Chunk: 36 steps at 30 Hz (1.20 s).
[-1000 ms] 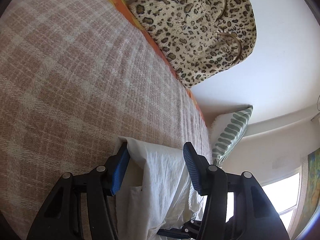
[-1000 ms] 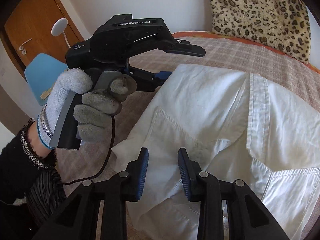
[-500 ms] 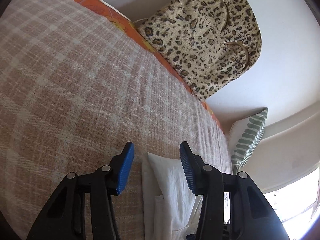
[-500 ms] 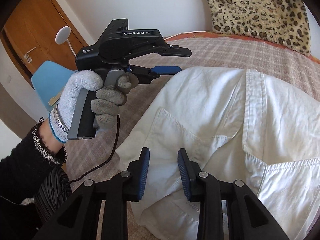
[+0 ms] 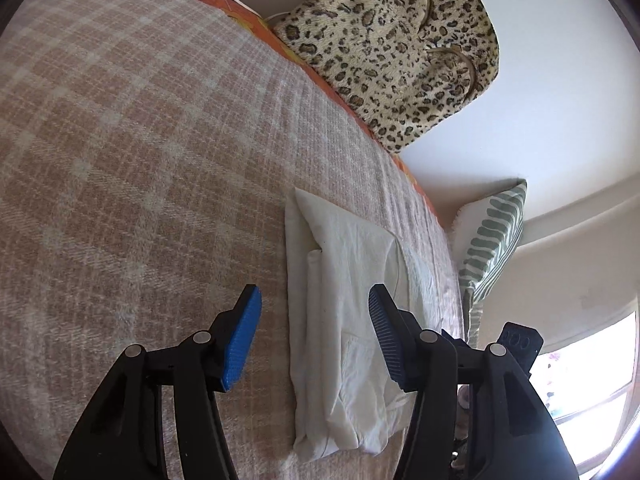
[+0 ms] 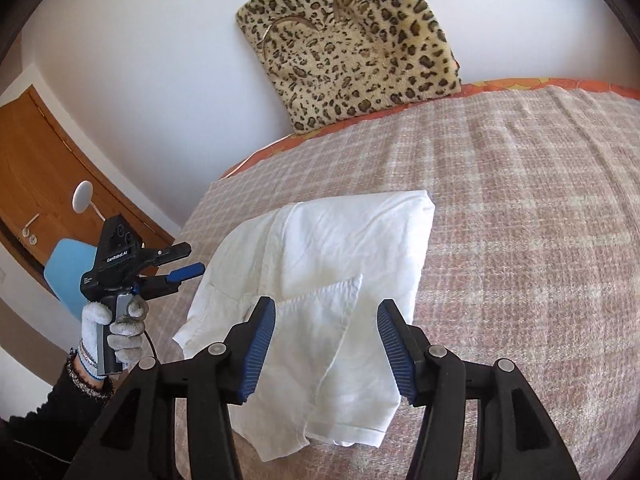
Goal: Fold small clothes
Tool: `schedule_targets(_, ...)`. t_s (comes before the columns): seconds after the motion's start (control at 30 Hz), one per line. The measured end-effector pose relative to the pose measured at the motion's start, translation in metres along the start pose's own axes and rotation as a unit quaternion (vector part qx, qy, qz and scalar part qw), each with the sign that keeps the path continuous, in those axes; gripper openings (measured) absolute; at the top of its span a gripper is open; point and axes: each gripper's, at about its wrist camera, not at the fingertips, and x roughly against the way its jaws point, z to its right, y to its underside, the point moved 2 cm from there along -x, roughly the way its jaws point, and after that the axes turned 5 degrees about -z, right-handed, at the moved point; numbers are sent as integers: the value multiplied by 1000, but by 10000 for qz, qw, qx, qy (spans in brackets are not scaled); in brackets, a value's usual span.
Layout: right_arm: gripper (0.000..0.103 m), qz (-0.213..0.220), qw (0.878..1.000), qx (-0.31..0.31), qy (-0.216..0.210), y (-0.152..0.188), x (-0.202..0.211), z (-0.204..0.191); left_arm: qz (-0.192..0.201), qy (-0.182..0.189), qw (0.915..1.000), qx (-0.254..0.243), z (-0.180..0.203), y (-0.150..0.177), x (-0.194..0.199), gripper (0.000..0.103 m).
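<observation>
Big bed with a pink checked blanket (image 6: 520, 220). Spotted furry cushion (image 6: 352, 44) leaning on the wall at the far edge. Folded white garment (image 6: 320, 280) lying flat on the blanket. Right gripper (image 6: 326, 344) just above the garment's near end, jaws just spread apart, holding nothing. Left gripper (image 5: 314, 340) off to the garment's side, jaws also just opened wider, empty, in a gloved hand (image 6: 116, 332).

The right hand-held gripper (image 6: 326, 344) covers the near middle of the folded white cotton garment (image 6: 340, 248). In the left wrist view, the left hand-held gripper (image 5: 315, 338) hides the garment's right edge, and the green-striped white pillow (image 5: 494, 236) shows only one corner.
</observation>
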Motion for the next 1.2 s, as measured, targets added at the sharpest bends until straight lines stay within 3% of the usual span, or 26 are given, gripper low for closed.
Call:
schedule_targets(0.2, 57, -200, 9952, -882, -368, 16, 3, 35, -182, -69, 9998, -86, 4, 15, -9, 55)
schedule_targets(0.3, 58, -347, 9901, -1152, -718, 18, -9, 40, -329, 90, 9994, 52, 3, 19, -17, 55)
schedule_targets(0.47, 57, -358, 9882, -1171, -920, 13, -18, 39, -333, -36, 9993, -137, 8, 27, -26, 55)
schedule_targets(0.6, 49, -480, 9879, -1019, -1069, 13, -29, 33, -304, -81, 9988, -369, 18, 31, -33, 55)
schedule_targets(0.7, 48, -457, 9897, -889, -1026, 10, -34, 25, -155, -413, 9963, -742, 31, 36, -39, 53)
schedule_targets(0.73, 48, -463, 9893, -909, -1045, 9, -35, 23, -119, -531, 9949, -852, 35, 37, -42, 52)
schedule_targets(0.83, 41, -465, 9909, -856, -933, 8, -40, 18, -38, -913, 9896, -1112, 45, 40, -49, 35)
schedule_targets(0.93, 23, -435, 9947, -671, -648, 7, -38, 11, 148, -1149, 9833, -1400, 56, 46, -50, 20)
schedule_targets(1.0, 14, -359, 9976, -387, -446, 6, -31, 0, 293, -1346, 9754, -1724, 69, 50, -48, 17)
schedule_targets(1.2, 11, -88, 9991, 406, 26, 5, -5, -33, 621, -1606, 9538, -2461, 107, 68, -41, 14)
